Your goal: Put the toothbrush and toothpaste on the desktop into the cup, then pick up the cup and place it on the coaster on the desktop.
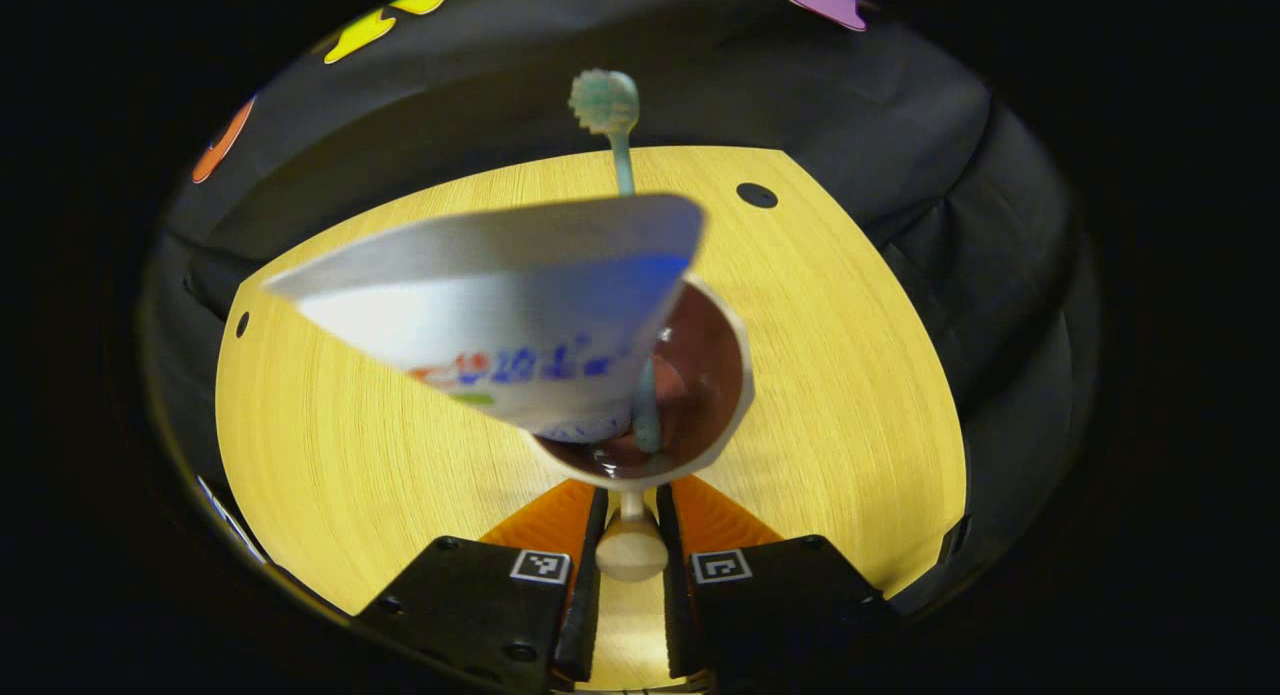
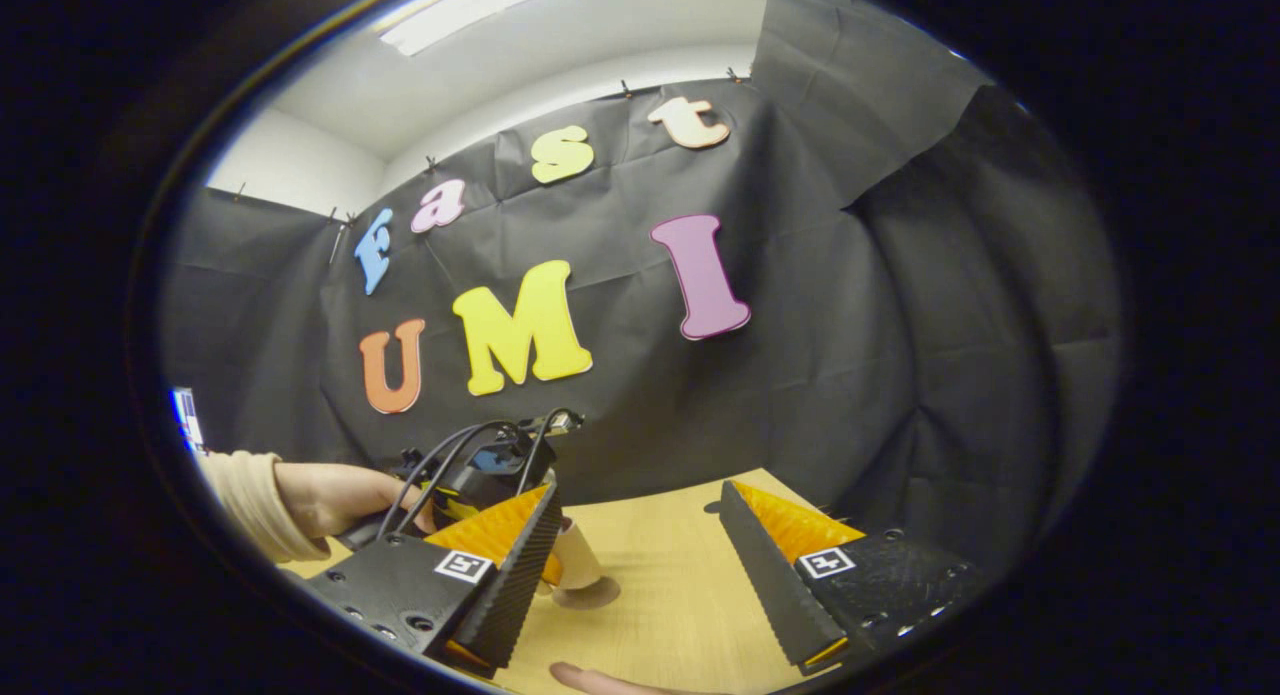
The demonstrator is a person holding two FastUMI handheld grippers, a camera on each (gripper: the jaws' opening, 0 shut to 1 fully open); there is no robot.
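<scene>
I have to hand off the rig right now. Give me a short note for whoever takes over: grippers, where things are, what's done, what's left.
Left gripper: shut on the cup's handle, cup tilted toward the camera over the wooden desktop.
Right gripper: open, holding nothing, raised above the desktop, facing the booth wall.
Toothbrush: in the cup, bristles up.
Toothpaste: in the cup, wide end sticking out.
Done: both items loaded, cup gripped.
Left: place the cup on the coaster; I can't see the coaster from here, so locate it first.
</scene>
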